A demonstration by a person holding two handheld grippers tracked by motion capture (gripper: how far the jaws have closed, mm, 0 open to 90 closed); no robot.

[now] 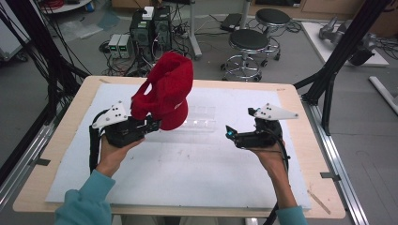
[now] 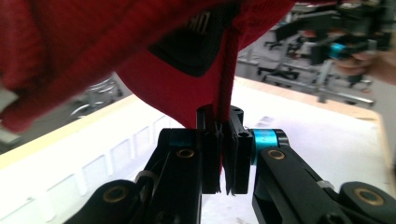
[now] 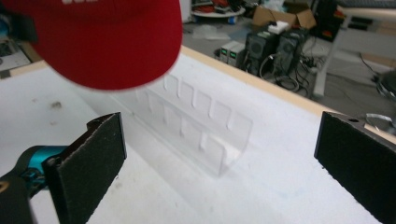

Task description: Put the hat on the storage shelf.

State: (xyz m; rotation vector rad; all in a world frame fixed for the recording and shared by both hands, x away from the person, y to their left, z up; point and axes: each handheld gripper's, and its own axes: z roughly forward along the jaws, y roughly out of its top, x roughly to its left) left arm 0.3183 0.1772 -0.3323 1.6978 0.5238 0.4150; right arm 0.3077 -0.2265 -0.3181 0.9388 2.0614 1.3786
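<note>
Red fabric baseball cap (image 1: 168, 89) w/ white lettering is held up off the table, above a clear plastic slotted rack (image 1: 199, 119) lying on the white foam mat (image 1: 187, 173). Left gripper (image 2: 224, 140) has its jaws pinched tight on a thin edge of the cap's cloth; the cap body rises above the jaws and leans toward the far side in the high view. Right gripper (image 3: 219, 158) is on the other side of the rack, jaws spread wide w/ nothing between them, pointed at the rack and the cap's brim. Mat covers a light wooden table (image 1: 70, 122).
</note>
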